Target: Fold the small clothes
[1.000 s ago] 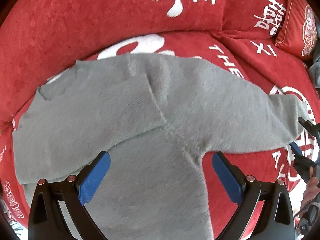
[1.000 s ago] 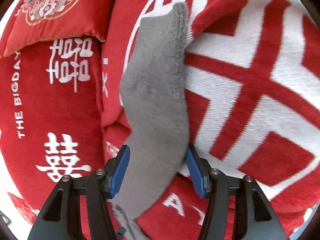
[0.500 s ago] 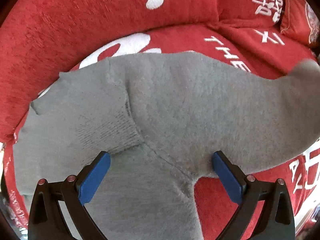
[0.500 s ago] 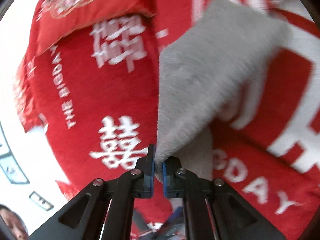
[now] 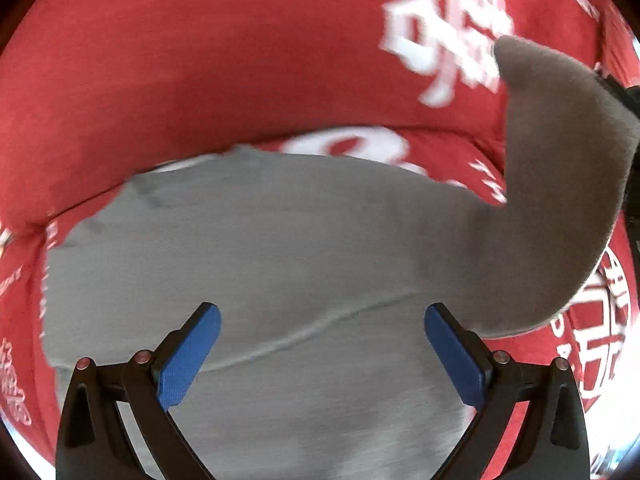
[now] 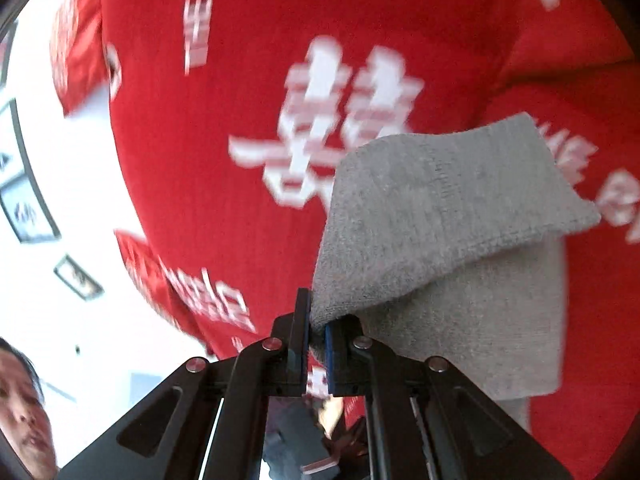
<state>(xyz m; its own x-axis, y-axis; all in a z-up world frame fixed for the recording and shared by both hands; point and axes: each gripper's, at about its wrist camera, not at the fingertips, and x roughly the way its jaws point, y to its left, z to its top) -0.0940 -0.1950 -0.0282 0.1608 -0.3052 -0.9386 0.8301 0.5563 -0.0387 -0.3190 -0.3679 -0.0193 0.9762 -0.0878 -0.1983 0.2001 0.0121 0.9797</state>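
Hidden: the lower body of the soft grey knitted sweater [image 5: 280,248] runs out of the left wrist view at the bottom; its far sleeve end is cut off by the right edge.
Blurred: white characters on the red plush sofa cover [image 5: 200,80] smear and cannot be read.
Sweater place: spread flat on the red seat, one sleeve [image 6: 440,208] lifted clear of it.
Left gripper [image 5: 322,354]: points steeply down over the sweater's body, blue pads wide apart, gripping nothing.
Right gripper [image 6: 316,334]: points nearly level, jaws clamped tight on the sleeve's cuff edge, cloth draping to the right.
Person: partly seen at the lower left corner of the right wrist view.
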